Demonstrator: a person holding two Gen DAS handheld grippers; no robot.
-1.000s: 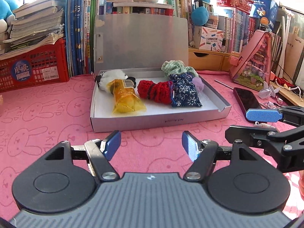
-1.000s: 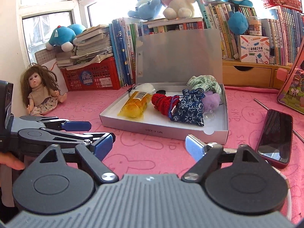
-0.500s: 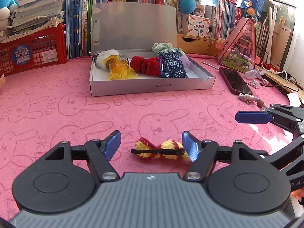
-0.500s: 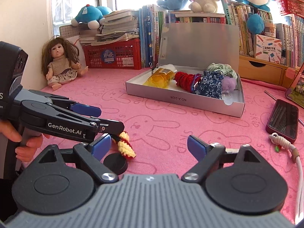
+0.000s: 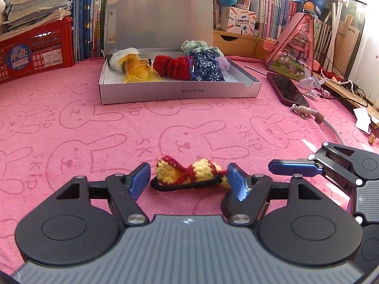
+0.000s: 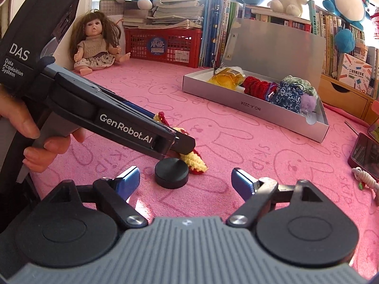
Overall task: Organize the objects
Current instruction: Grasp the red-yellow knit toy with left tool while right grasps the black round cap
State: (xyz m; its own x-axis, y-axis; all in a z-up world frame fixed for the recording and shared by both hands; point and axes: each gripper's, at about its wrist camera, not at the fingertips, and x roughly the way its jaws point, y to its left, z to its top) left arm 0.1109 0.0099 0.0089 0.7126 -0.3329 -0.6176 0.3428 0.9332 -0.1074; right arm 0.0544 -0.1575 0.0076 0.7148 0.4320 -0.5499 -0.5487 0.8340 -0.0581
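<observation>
The yellow-and-red crocheted hair tie (image 5: 187,174) lay on the pink bunny-print cloth (image 5: 94,127) near its front edge, between the left gripper's (image 5: 188,181) untouching open jaws, beside the right gripper (image 6: 184,181), open, just narrowing.

The bench (image 5: 94,127) is covered in pink cloth printed with rabbit outlines. On it lie a yellow-and-red crocheted piece (image 5: 187,171) and a black puck (image 6: 171,174). The grey box (image 5: 180,92) holds a red knit (image 5: 171,66) and a navy floral pouch (image 5: 206,68).
</observation>
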